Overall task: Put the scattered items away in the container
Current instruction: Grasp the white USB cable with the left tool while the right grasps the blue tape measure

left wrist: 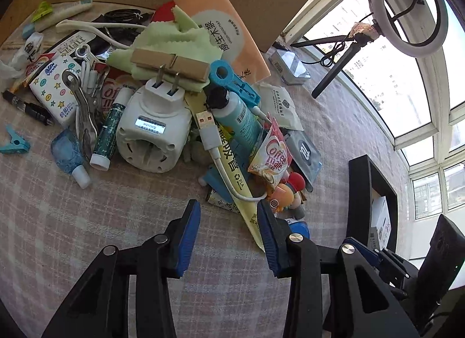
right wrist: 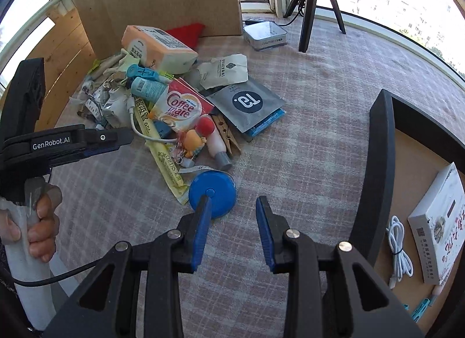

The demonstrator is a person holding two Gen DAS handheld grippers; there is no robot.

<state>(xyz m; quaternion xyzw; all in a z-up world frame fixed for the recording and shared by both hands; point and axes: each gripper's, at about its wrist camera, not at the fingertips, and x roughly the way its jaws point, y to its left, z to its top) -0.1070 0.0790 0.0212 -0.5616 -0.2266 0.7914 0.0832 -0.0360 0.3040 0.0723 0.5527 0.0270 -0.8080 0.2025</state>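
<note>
**A:** What have I got on the left side?

**B:** In the left wrist view my left gripper [left wrist: 229,205] sits at the lower middle, jaws apart with nothing between them. Its right finger lies just beside the long yellow packet [left wrist: 232,169] and the white USB cable [left wrist: 216,151]. The pile of scattered items fills the upper left and centre – a white plug adapter [left wrist: 151,131], a green cloth [left wrist: 171,41], a wooden clothespin [left wrist: 170,64].

**A:** And the right?

**B:** My right gripper [right wrist: 234,202] is at the lower middle of its own view, released too, empty above the checked tablecloth [right wrist: 305,122]. Its left finger overlaps the blue tape measure [right wrist: 213,192]; I can't tell whether it touches. The Coffee mate sachet [right wrist: 180,108] lies in the pile at upper left.

**A:** The container?

**B:** The black-rimmed container [right wrist: 377,163] is at the right edge – inside it a white box [right wrist: 436,227] and a coiled white cable [right wrist: 399,247].
</note>
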